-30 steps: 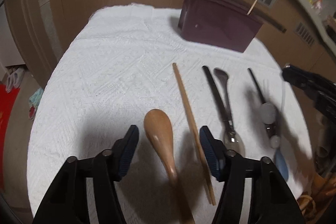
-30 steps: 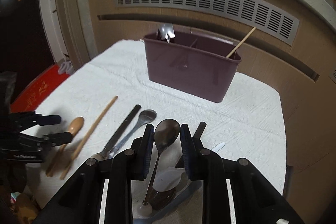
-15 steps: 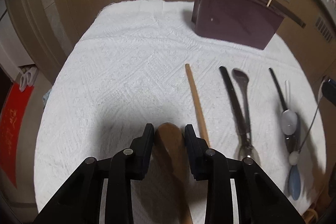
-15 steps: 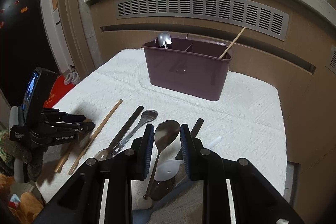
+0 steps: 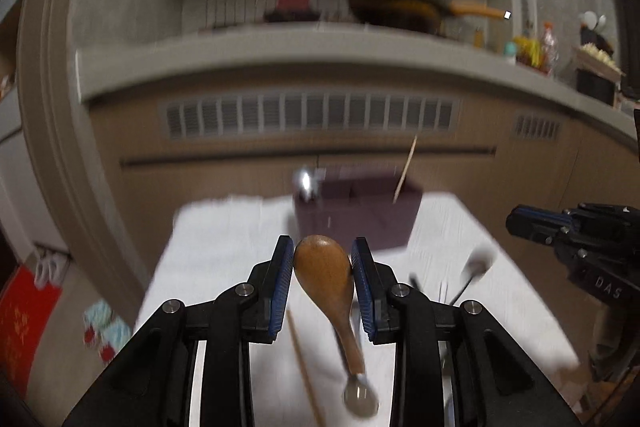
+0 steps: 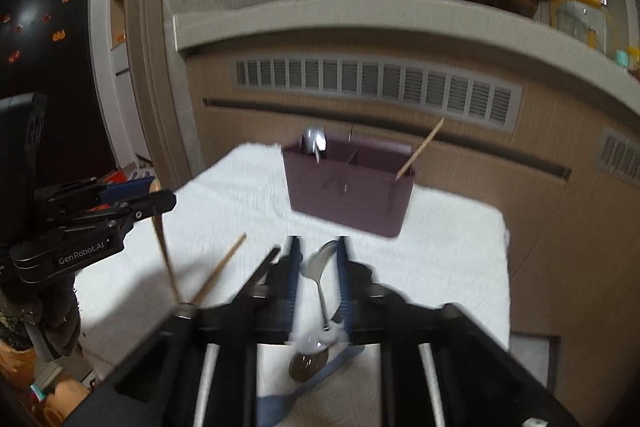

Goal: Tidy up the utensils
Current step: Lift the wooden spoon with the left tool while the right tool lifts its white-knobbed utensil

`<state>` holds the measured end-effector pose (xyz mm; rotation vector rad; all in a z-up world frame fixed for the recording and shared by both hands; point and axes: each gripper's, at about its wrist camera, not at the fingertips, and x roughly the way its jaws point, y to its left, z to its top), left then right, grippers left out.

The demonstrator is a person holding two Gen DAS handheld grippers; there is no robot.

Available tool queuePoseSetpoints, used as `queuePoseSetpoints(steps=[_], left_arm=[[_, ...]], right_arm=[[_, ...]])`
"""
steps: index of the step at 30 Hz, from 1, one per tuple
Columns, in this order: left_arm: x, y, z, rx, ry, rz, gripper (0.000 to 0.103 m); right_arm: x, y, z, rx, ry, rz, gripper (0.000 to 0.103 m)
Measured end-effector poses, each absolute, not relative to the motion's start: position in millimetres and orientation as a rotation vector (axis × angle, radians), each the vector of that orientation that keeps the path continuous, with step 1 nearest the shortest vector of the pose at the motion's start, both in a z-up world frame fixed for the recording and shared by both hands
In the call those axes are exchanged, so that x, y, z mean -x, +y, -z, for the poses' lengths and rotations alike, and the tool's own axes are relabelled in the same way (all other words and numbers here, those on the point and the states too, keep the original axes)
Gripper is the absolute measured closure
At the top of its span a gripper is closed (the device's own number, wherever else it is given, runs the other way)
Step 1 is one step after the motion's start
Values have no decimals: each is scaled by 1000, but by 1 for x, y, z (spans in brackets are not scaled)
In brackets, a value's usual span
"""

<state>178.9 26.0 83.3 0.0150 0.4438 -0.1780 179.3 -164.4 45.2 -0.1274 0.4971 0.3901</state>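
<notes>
Both grippers lifted clear of the white cloth-covered table point(image 6: 448, 259), each clamping a spoon.
The left gripper point(image 5: 322, 267) pinches the brown wooden spoon point(image 5: 326, 273) by its bowl; the right gripper point(image 6: 318, 269), jaws just closing, grips the shiny metal spoon point(image 6: 321, 267), short of the maroon plastic divided caddy point(image 6: 352, 187) at the far edge.

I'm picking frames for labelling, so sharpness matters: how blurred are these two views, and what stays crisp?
Left wrist view: heavy motion blur smears the maroon caddy, white cloth and counter; only the left gripper and its clamped wooden spoon are sharp. Right wrist view: milder blur, caddy legible, but the right gripper and its metal spoon smear. Fisheye bending in both.
</notes>
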Motion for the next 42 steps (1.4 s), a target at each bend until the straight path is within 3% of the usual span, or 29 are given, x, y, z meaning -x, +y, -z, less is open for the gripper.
queuePoseSetpoints(steps=[6,12,14,16,20,25,30,39,40,42], left_arm=[[-214,31,-134,11,315,175,72],[-235,52,-108,43,380,162,72],[-234,55,-92,49,418,159,72],[-233,58,-76,53,453,159,72],[-225,64,-48,75,514,166,72],[-221,67,-26,99,540,179,72],[-224,71,-18,112,552,192,72],[-219,76,-14,128,548,184,72],[-218,77,-14,128,548,184,72],[-217,77,-16,128,545,185,72]], right_arm=[[-205,-171,-102,138,392,-376,99],[-232,-154,-48,246,588,-529,94],[-232,-139,-12,317,665,-620,75],[-228,-124,17,406,710,-668,68],[-244,-118,51,432,803,-629,68],[-293,-164,80,55,991,-334,67],[-317,-186,105,-206,1023,-141,67],[-329,-145,109,-48,970,-75,66],[-329,-144,108,-36,970,-81,75],[-325,-143,105,-31,968,-128,83]])
